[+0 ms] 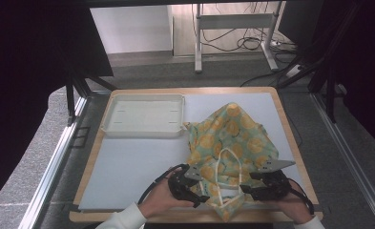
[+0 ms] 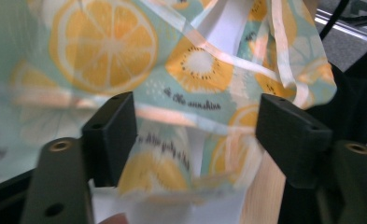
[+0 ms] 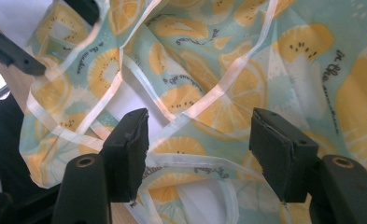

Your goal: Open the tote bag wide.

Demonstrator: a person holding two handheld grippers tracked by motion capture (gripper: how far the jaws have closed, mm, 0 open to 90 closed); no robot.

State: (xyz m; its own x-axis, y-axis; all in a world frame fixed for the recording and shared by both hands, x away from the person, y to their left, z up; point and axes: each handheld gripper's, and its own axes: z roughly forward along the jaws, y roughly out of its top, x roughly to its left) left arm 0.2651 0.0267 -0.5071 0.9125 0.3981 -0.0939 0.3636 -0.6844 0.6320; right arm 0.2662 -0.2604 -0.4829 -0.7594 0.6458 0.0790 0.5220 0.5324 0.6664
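Observation:
A thin teal cloth printed with orange citrus slices (image 1: pixel 233 138) lies crumpled on the right half of the table, and its white straps (image 1: pixel 228 160) loop across its near part. My left gripper (image 1: pixel 202 195) sits at the cloth's near left edge. In the left gripper view its jaws stand wide apart (image 2: pixel 197 121), with the cloth (image 2: pixel 106 46) hanging loose between and beyond them. My right gripper (image 1: pixel 246 190) rests at the near right edge. Its jaws are also apart (image 3: pixel 200 135) over the cloth (image 3: pixel 265 56) and a strap (image 3: pixel 218 88), pressing on nothing.
An empty white tray (image 1: pixel 142 131) stands at the back left of the table. The pale mat (image 1: pixel 132 167) covers the wooden tabletop, whose front edge (image 1: pixel 175 217) runs just under my hands. A metal frame rail (image 1: pixel 56 157) runs along the left side.

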